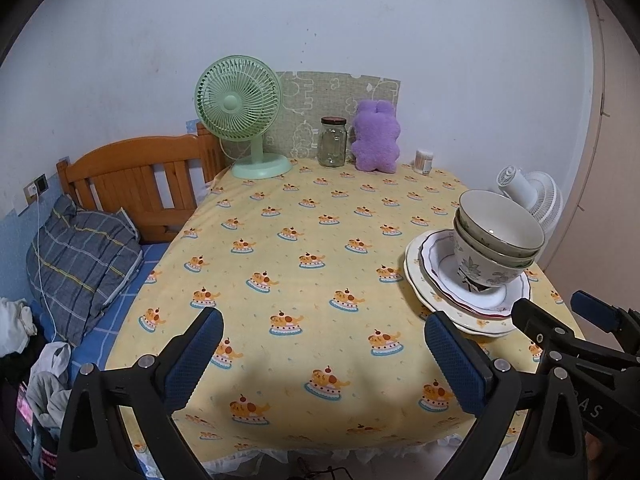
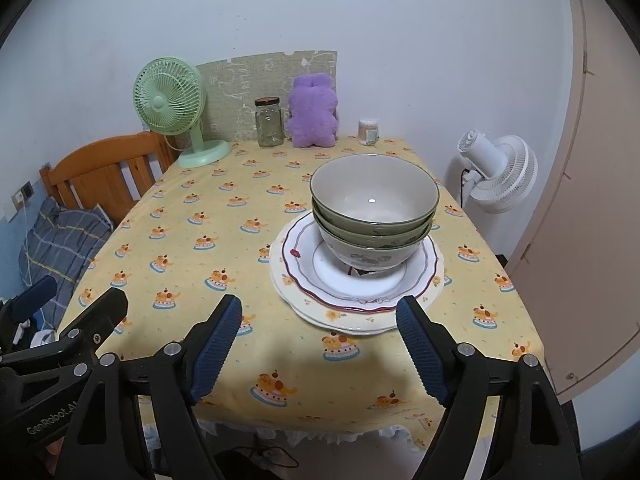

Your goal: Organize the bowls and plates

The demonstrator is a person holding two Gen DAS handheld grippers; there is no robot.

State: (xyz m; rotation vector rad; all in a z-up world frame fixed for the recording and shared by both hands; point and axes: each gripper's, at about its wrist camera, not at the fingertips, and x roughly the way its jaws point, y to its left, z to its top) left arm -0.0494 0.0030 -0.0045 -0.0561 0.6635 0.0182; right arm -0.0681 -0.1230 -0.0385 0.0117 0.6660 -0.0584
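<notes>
Judging from nested bowls [image 2: 374, 208] stacked on plates [image 2: 356, 280], sorting seems done or unstarted; both the left gripper [image 1: 324, 356] and right gripper [image 2: 320, 344] are held apart, empty.

Soft, even indoor light, sharp focus throughout.
You've got fisheye bending and black corners; a faint shadow sits at the tablecloth's [image 2: 192, 248] near edge, a small glint inside the top bowl [image 2: 372, 200].

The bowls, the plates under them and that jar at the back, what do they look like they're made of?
Bowls: likely glazed ceramic; glossy, a light spot glints inside, painted leaves.
Plates: glazed ceramic too, it seems; shiny white, scalloped printed rims.
Jar: clear glass, see-through, with a dark lid, maybe metal.
</notes>
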